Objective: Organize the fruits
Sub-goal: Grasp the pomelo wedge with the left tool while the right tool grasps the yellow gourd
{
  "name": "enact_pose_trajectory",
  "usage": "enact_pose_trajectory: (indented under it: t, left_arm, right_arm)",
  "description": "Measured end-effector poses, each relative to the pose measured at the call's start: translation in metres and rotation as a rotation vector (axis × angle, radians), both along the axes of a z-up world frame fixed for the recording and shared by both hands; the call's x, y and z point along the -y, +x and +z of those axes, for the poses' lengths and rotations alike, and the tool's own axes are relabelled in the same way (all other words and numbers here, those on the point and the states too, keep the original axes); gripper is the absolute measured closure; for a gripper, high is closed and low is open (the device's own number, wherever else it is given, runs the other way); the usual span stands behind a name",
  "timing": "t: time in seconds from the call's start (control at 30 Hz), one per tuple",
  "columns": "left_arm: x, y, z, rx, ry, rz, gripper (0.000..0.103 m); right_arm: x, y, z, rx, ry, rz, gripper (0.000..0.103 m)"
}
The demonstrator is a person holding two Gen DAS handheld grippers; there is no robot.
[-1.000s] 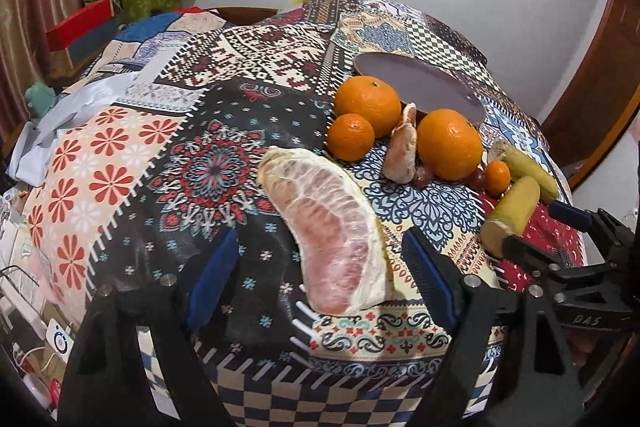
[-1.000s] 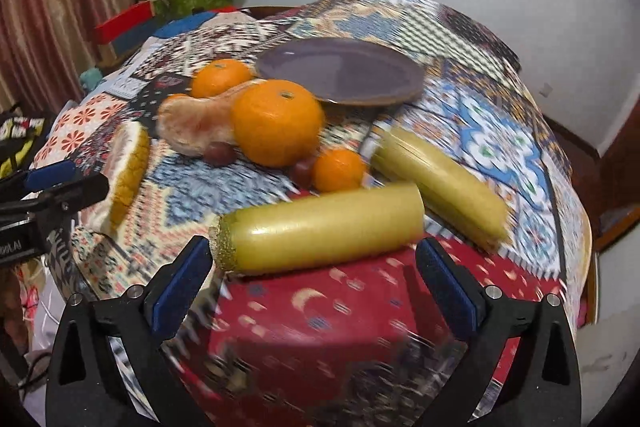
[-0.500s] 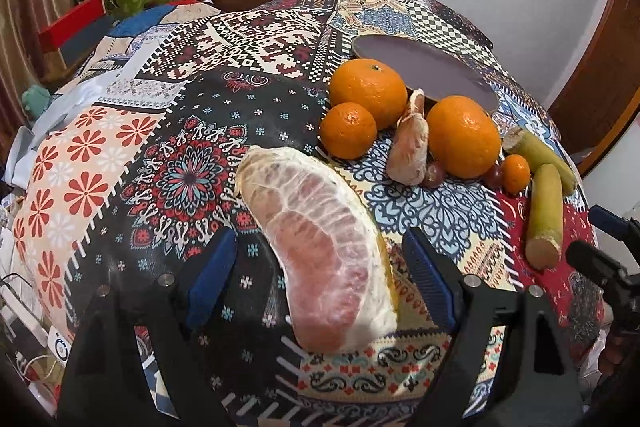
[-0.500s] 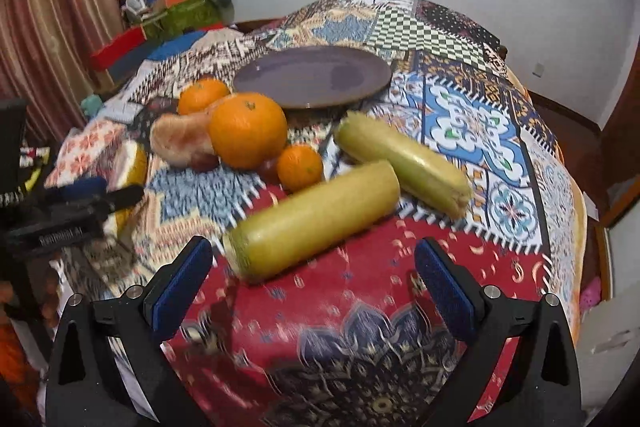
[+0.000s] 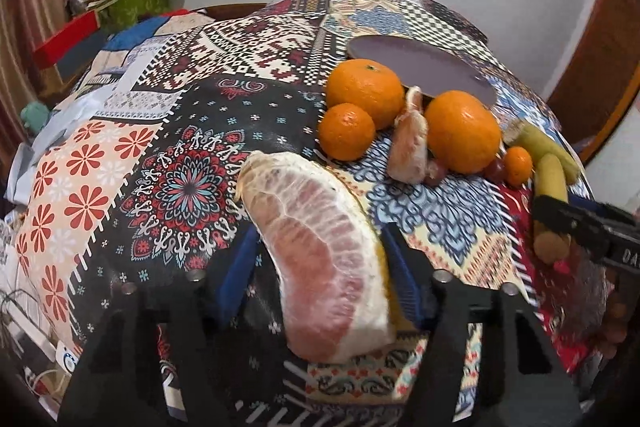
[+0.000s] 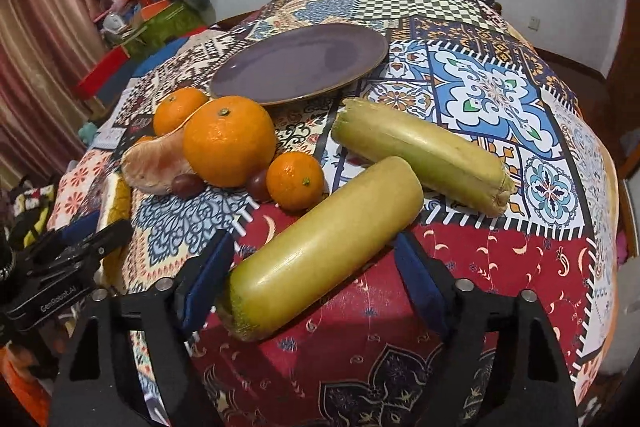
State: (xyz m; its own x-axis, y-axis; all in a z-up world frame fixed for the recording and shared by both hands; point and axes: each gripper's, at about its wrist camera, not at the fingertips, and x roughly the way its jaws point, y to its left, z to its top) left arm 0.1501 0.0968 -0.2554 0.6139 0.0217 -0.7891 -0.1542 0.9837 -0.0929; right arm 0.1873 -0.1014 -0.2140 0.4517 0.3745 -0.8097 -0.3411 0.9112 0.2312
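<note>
- Large round purple-brown ceramic plate (image 6: 300, 63) sits bare at the far side of the surface (image 6: 500, 95), which is covered in a patchwork-print cloth. No fruit on it; judged: organizing is at its very start.
- Left gripper (image 5: 320, 283): blue-padded fingers (image 5: 236, 275) drawn in against both flanks of the big peeled pink pomelo wedge (image 5: 324, 259), grasping it. The wedge looks to be resting on the cloth at the near edge; whether it has cleared the cloth I cannot tell from this close fisheye angle.
- Right gripper (image 6: 316, 267): fingers straddle the nearer pale yellow-green cut cane-like stalk (image 6: 324, 247), pads at or just beside its sides. Contact seems light, so a firm grip is not confirmed. The stalk lies diagonally on the red patch.
- Left to move, all on the cloth in front of the plate: second yellow-green stalk (image 6: 424, 155), large orange (image 6: 229, 141), second large orange (image 5: 364, 93), medium mandarin (image 5: 346, 131), tiny mandarin (image 6: 295, 179), smaller peeled citrus segment (image 6: 158, 163), two dark red grapes (image 6: 188, 185) tucked against the large orange.
- Writing: "GenRobot.AI" in white on the black body of the left gripper as seen from the right wrist view; a partial "DA" on the right gripper body at the edge of the left wrist view. No labels on the fruit.
</note>
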Motion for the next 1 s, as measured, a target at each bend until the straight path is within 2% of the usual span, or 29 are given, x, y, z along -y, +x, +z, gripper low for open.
enact_pose_trajectory:
  t: [0.23,0.47,0.67,0.87,1.0]
  left_arm:
    - [0.006,-0.017,0.004,-0.016,-0.018,-0.055,0.051]
    - [0.004,-0.027,0.004,-0.04,-0.066,-0.064,0.052]
    - [0.006,-0.014,0.003,-0.059,-0.046,-0.058,0.051]
    - [-0.004,-0.004,-0.001,-0.069,-0.105,-0.046,0.049]
    - [-0.003,0.0,-0.002,-0.065,-0.103,-0.055,0.049]
  right_arm:
    - [0.014,-0.018,0.007,0.023,-0.016,0.095,0.055]
    - [0.039,-0.028,0.002,0.032,-0.117,0.087,0.059]
    - [0.04,-0.02,0.008,0.05,-0.091,0.066,0.057]
    - [0.034,-0.003,0.001,0.027,-0.062,0.057,0.056]
    - [0.03,0.001,-0.004,0.03,-0.059,0.066,0.056]
